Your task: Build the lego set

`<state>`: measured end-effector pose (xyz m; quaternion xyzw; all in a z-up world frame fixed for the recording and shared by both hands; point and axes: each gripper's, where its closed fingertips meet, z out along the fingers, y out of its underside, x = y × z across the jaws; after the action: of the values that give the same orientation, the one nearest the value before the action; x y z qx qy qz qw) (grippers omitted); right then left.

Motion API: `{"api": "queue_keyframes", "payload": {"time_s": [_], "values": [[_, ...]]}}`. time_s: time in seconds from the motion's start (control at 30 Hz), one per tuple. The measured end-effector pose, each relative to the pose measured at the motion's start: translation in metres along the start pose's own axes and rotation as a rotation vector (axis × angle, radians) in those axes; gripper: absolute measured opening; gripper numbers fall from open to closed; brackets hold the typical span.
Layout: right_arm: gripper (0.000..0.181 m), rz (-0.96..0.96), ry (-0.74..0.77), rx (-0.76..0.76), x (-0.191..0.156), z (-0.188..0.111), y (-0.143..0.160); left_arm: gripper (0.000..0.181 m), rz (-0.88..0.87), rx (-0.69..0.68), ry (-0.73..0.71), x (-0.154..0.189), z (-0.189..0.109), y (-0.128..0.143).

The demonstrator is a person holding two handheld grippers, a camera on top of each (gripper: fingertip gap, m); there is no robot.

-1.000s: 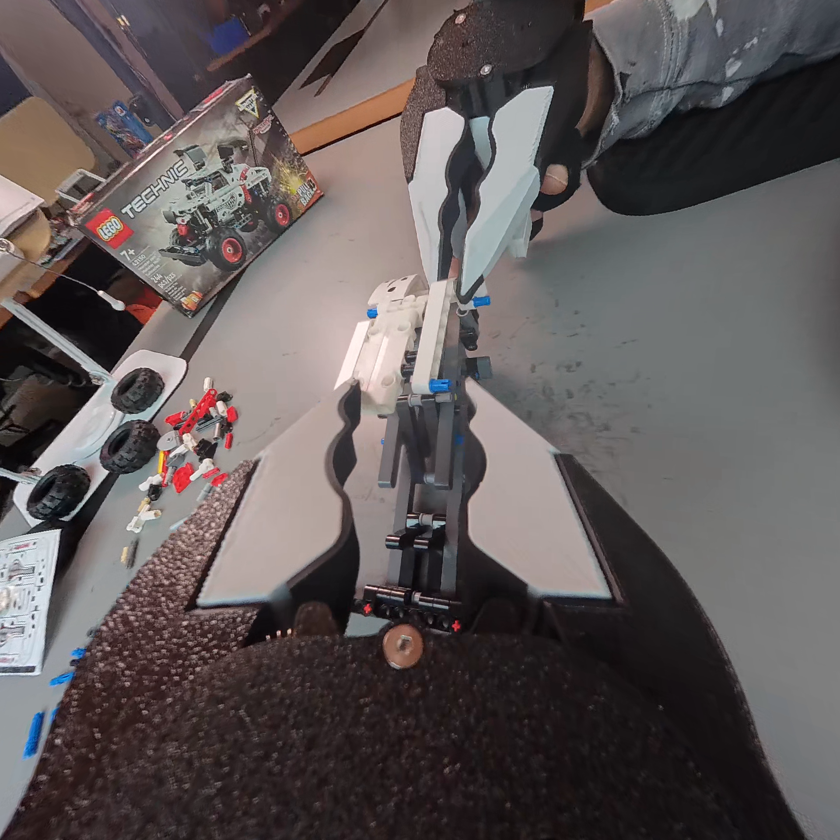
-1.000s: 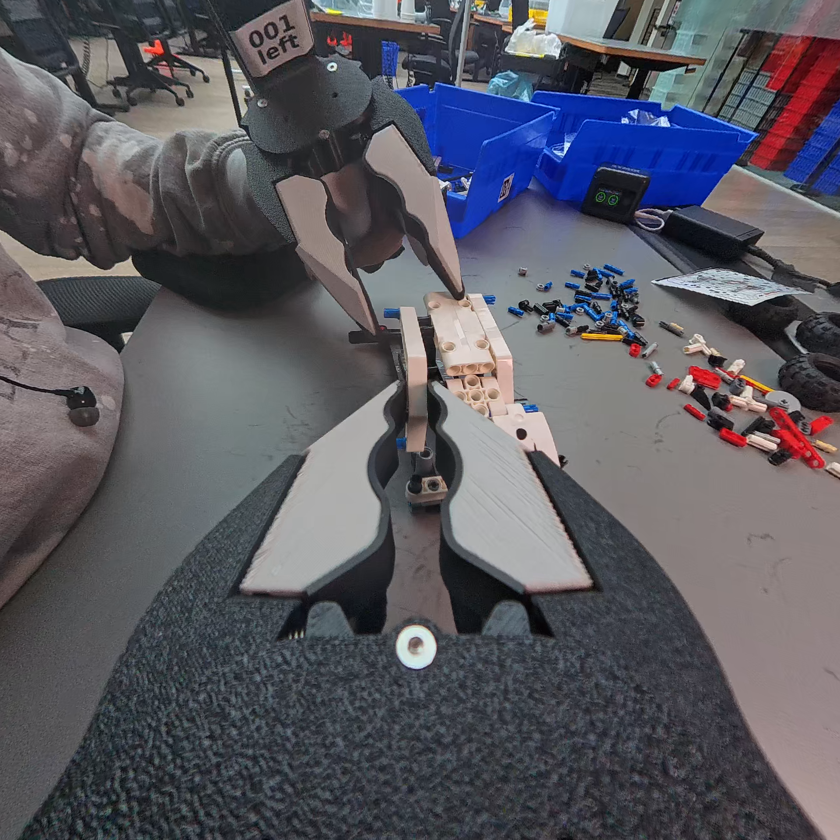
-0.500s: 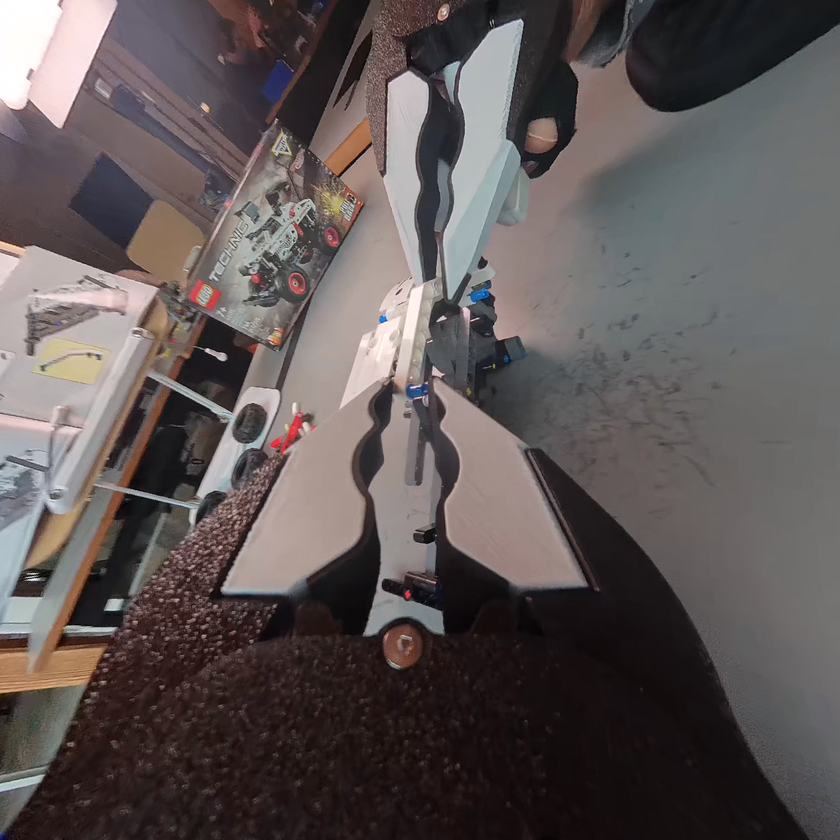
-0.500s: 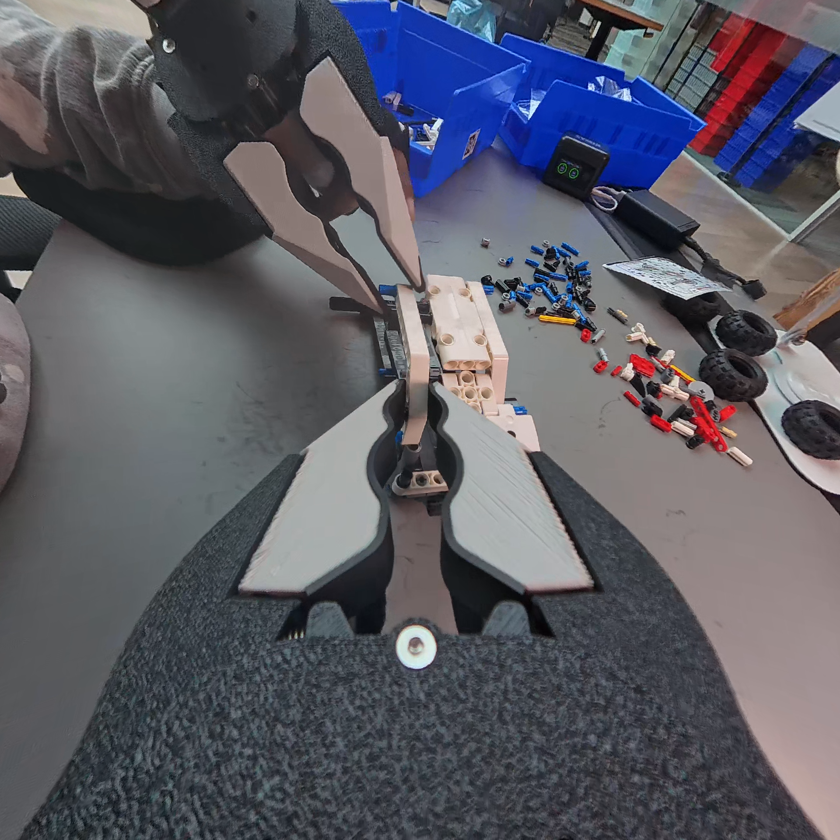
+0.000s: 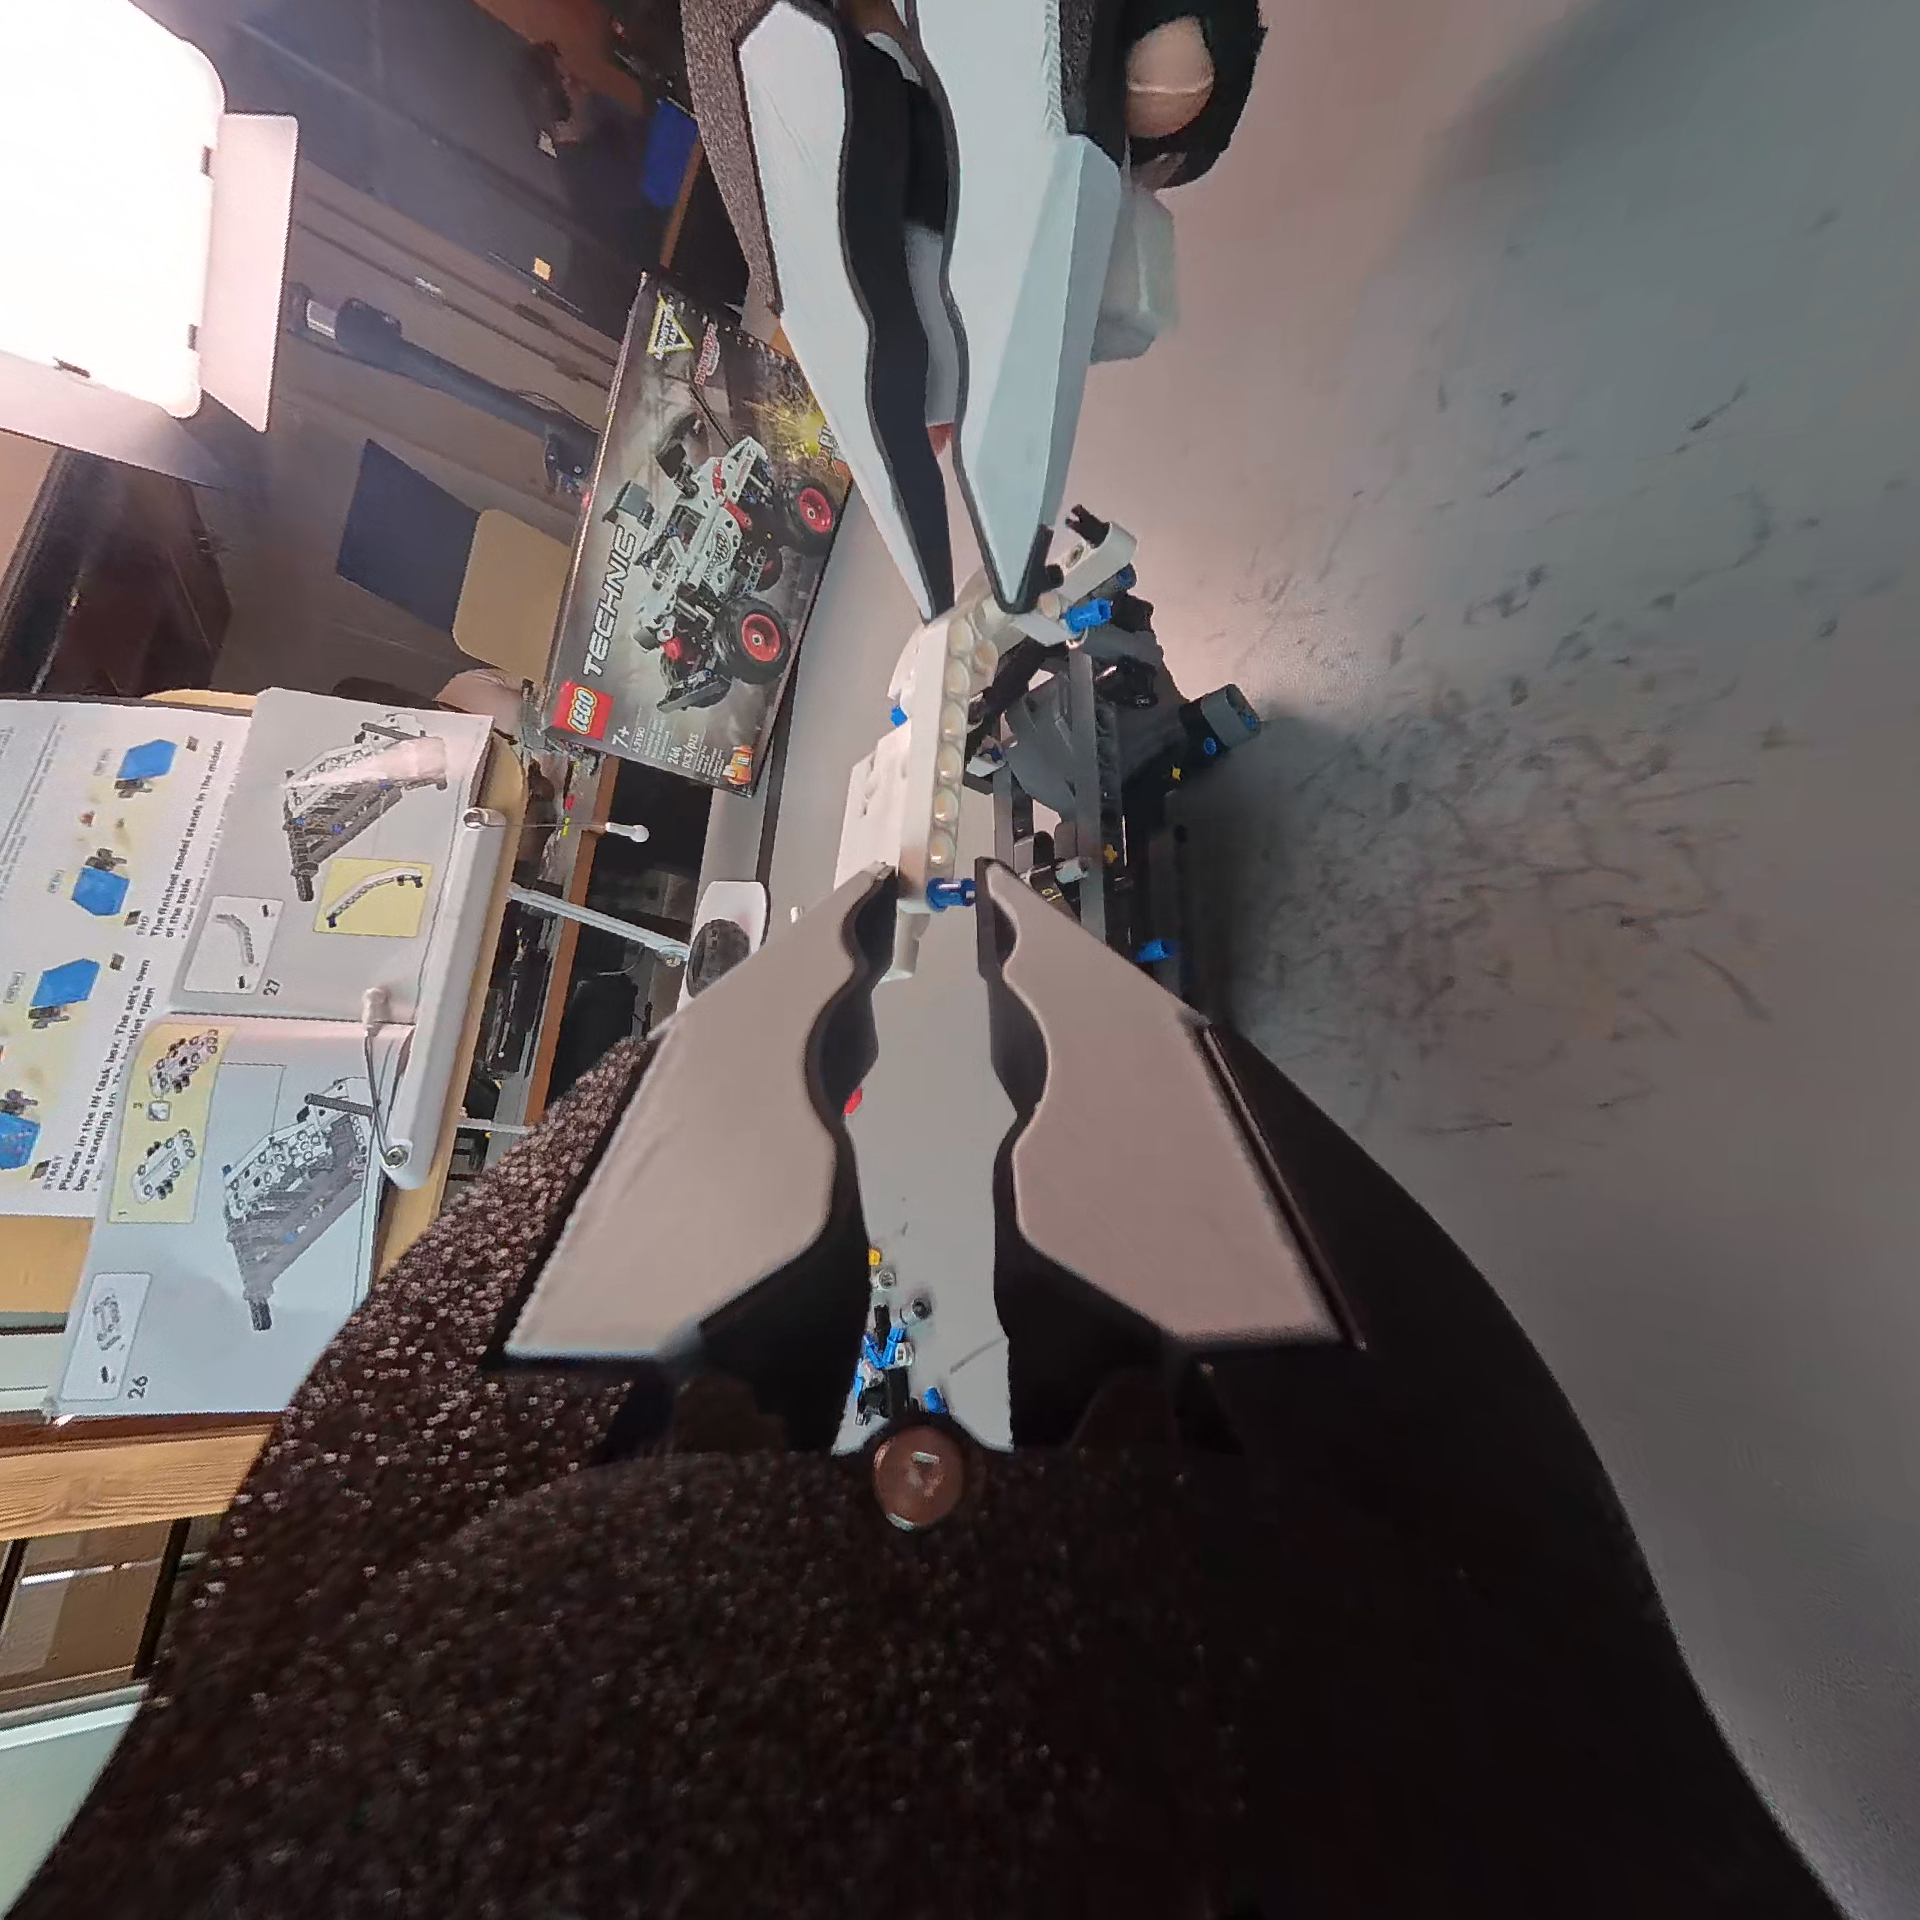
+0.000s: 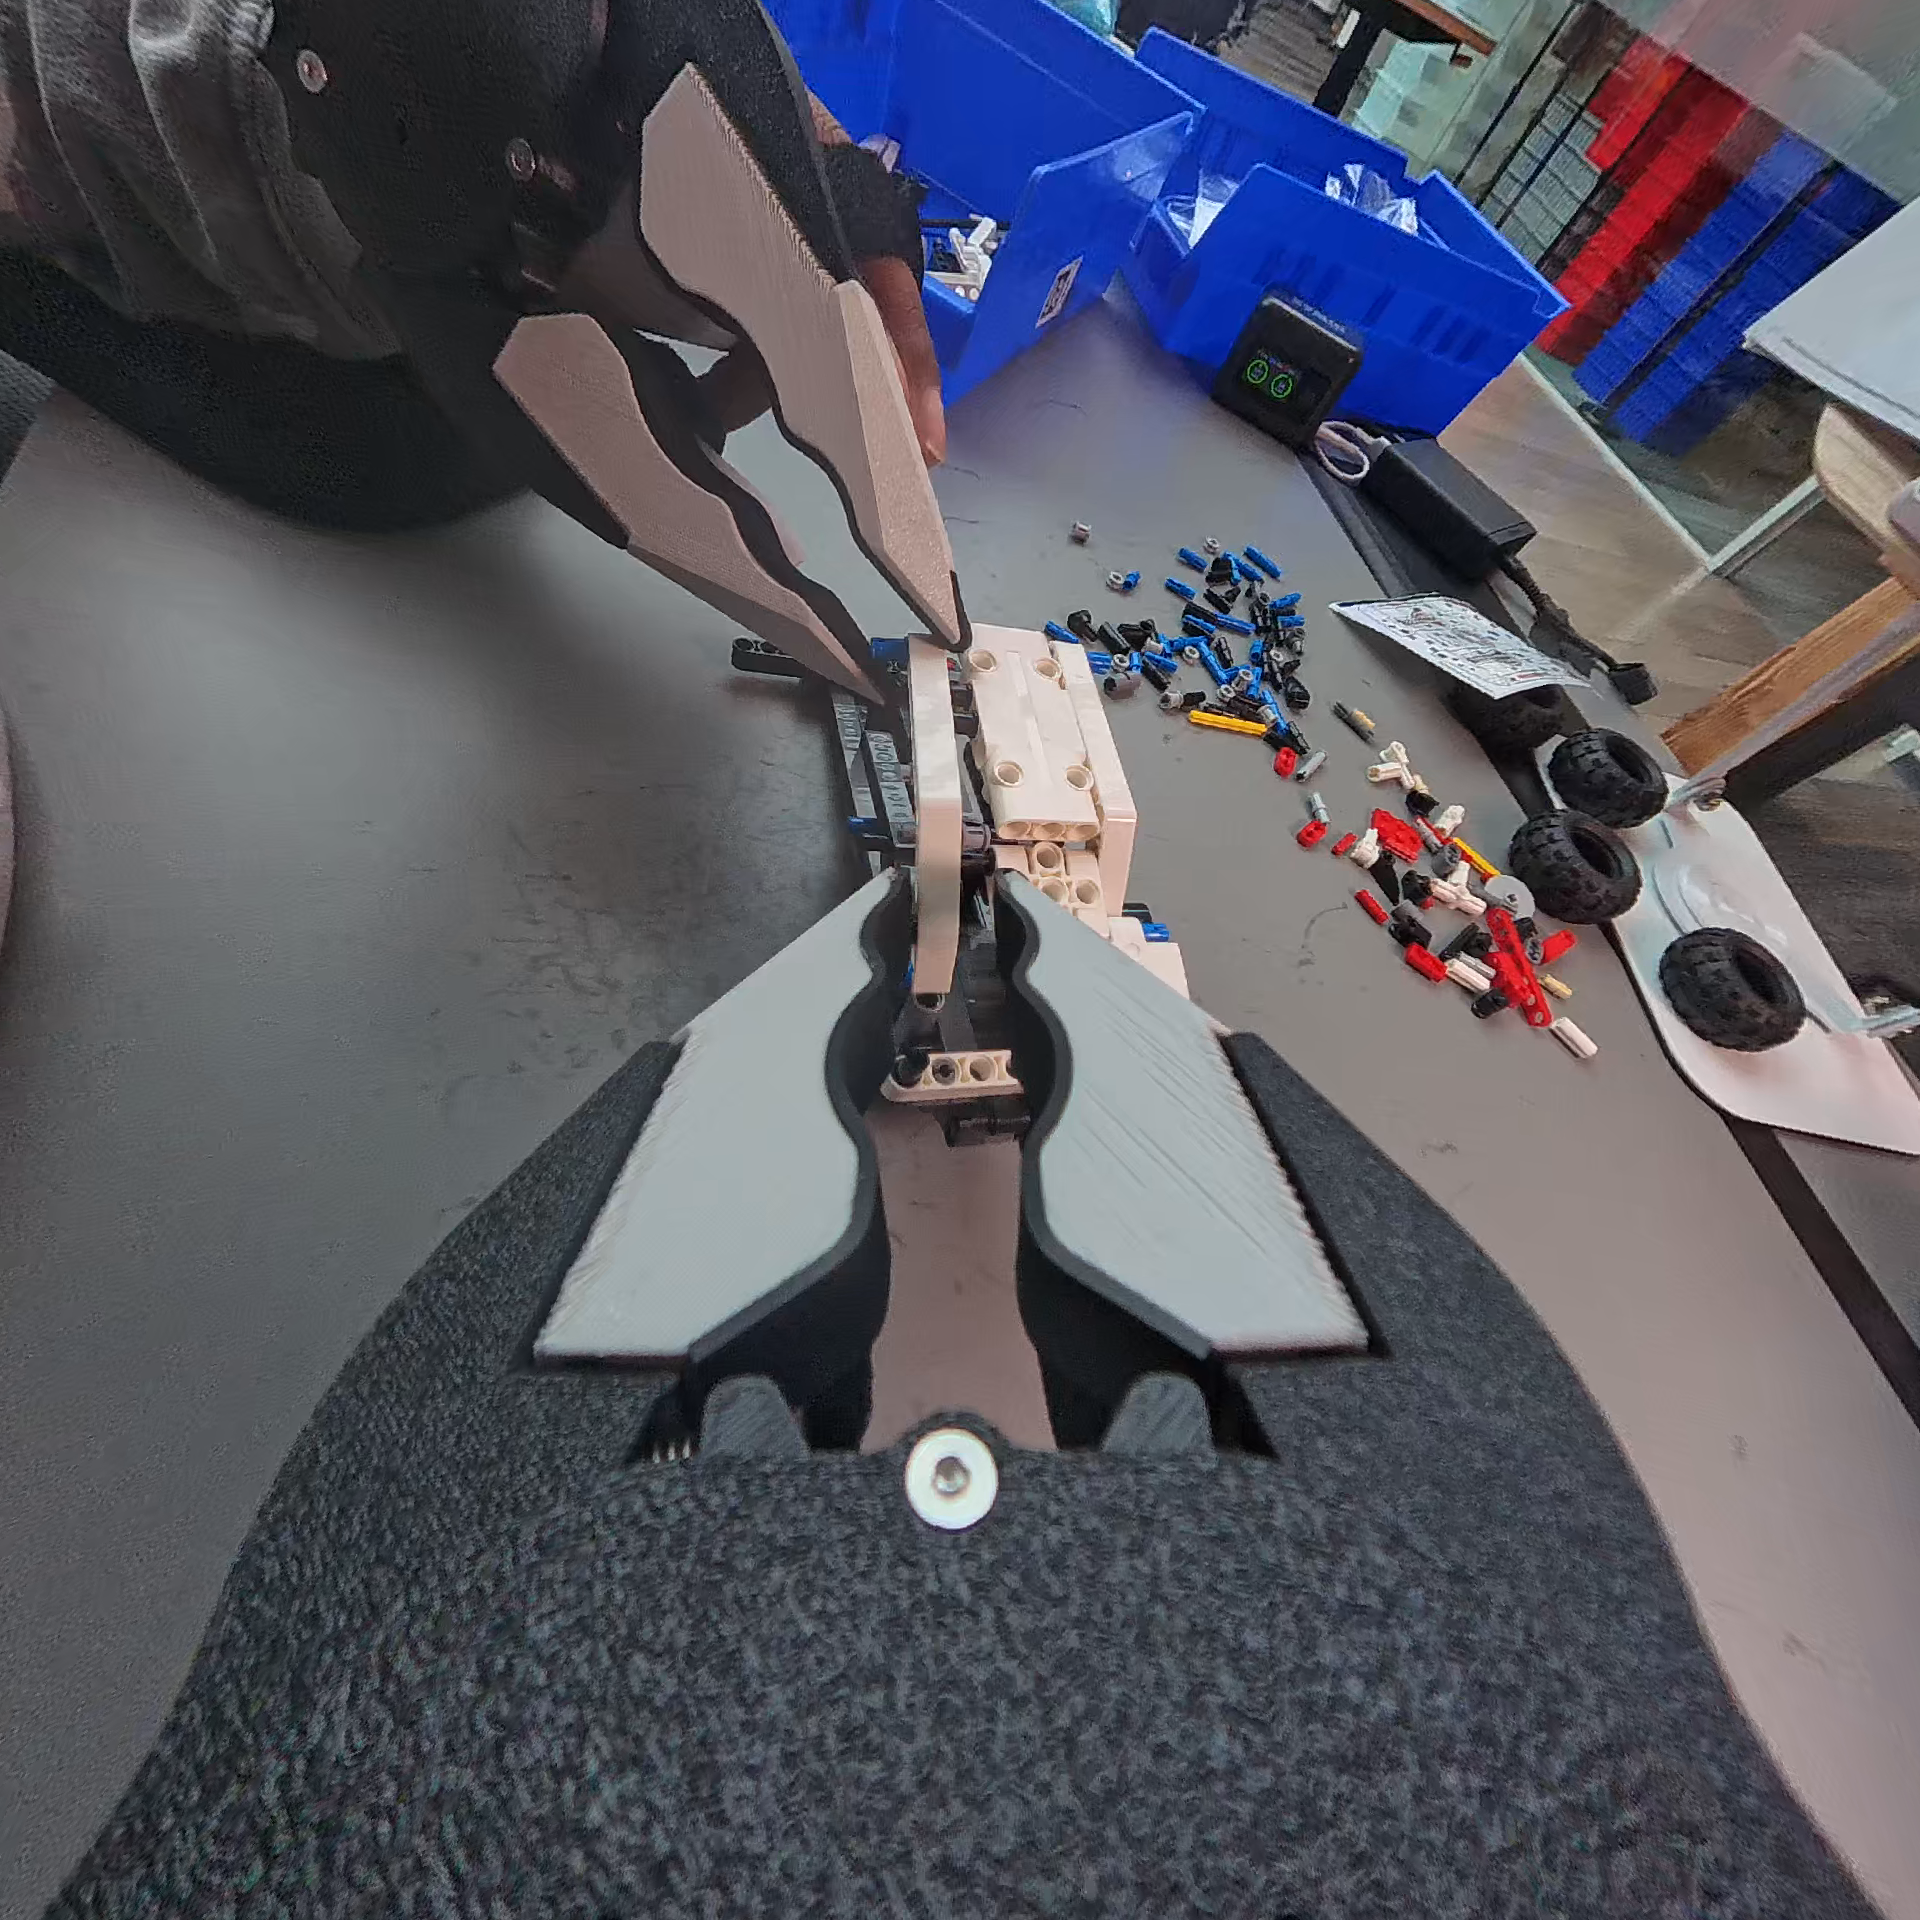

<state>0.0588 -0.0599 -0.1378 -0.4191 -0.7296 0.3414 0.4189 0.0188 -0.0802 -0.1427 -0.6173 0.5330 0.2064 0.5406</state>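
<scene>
Chassis (image 6: 1023,790) mid-table, body panels on, long white beam pinched at both ends: left gripper (image 6: 914,649) nipping far end, right gripper (image 6: 945,904) closed on near end. Further right, loose pins (image 6: 1216,649), red bits (image 6: 1455,894), three tyres (image 6: 1574,868) still unused. Maybe halfway, lots left.

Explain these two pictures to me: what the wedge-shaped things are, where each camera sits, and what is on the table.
No robot here: a person holds a two-fingered tool in each hand, with a camera on each looking along its fingers. In the left picture, tilted sideways, the left tool fills the foreground; in the right one, the right tool does. Both pinch one white curved beam on a half-built toy truck from opposite ends. On the grey table lie loose small parts, black tyres, blue bins and the kit's box. An open instruction booklet stands at the side.
</scene>
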Motion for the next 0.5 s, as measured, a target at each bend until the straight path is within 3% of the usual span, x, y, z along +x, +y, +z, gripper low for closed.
{"api": "queue_keyframes", "payload": {"time_s": [0.33,0.5], "values": [[0.007,0.14,-0.061,-0.042,-0.003,0.007,0.009,0.016,-0.005,-0.009,0.028,0.001,-0.003,0.001],[0.009,0.3,-0.178,-0.051,-0.007,0.0,0.014,0.015,-0.026,-0.002,0.058,0.006,0.0,-0.002]]}}
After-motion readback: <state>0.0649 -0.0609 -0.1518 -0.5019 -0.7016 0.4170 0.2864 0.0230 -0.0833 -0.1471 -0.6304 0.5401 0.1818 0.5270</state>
